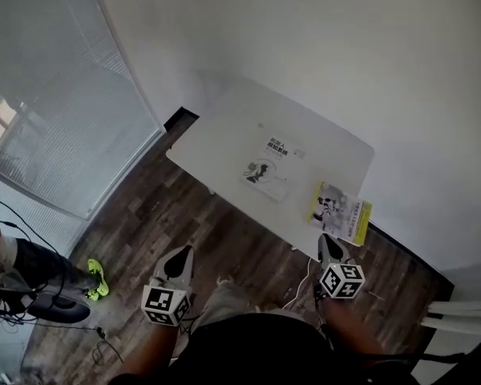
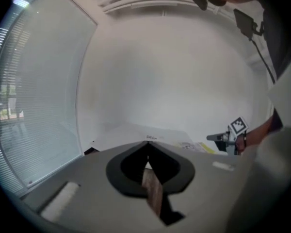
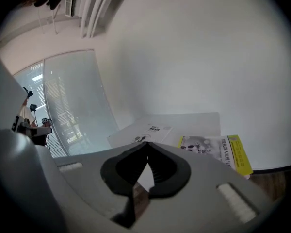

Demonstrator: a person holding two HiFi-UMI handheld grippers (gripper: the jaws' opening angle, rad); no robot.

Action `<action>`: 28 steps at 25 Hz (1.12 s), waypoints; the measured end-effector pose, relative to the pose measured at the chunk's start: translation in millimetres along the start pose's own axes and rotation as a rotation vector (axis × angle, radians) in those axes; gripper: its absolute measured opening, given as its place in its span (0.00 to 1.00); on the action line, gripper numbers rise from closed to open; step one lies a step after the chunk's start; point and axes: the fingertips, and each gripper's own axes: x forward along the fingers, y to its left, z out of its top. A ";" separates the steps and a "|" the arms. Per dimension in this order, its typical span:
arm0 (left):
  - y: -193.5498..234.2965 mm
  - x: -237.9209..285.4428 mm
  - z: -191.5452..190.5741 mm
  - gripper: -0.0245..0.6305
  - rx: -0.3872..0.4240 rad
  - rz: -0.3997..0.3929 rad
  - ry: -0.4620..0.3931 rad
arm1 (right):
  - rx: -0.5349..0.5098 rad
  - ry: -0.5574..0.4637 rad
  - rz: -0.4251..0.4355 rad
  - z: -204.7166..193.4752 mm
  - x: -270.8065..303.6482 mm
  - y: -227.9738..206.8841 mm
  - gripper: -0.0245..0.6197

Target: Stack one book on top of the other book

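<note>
**While Both Grippers Are Hanging Shut Before the Table, Two Books Are Lying Apart**

As the person is standing on the wooden floor (image 1: 192,215) at the near side of the white table (image 1: 224,127), both grippers are pointing toward the tabletop and neither is holding anything. The left gripper (image 1: 182,253) is hovering over the floor, short of the table's near edge. Its jaws are pressed together, and its own view is showing the tips meeting in a closed point with nothing between them. The right gripper (image 1: 327,241) is hanging by the table's near right corner, its jaws likewise closed tight and empty.

The white book (image 1: 267,165) is lying flat near the middle of the table, cover up. The yellow-edged book (image 1: 341,212) is lying flat by the near right corner, apart from the white one, with its yellow strip reaching toward the table's right edge. The right gripper's tips are sitting close to this book's near end without gripping it.

Off to the left, a pale blind (image 1: 48,95) is covering a glass wall. Beside it, another person's leg with a bright green shoe (image 1: 97,279) is showing above the floor.
</note>
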 end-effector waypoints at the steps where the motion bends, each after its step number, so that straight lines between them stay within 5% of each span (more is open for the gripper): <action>1: 10.6 8.7 4.4 0.04 0.005 -0.013 0.001 | 0.001 -0.010 -0.013 4.4 5.1 3.3 0.04; 13: 72.2 99.5 50.2 0.04 0.125 -0.242 0.001 | 0.078 -0.109 -0.240 16.0 12.4 20.1 0.04; 19: 64.6 127.3 62.8 0.04 0.117 -0.348 0.026 | 0.156 -0.114 -0.339 12.2 -17.4 17.4 0.04; 28: 58.2 171.9 69.2 0.04 0.104 -0.395 0.073 | 0.180 -0.110 -0.387 19.4 14.9 -8.9 0.04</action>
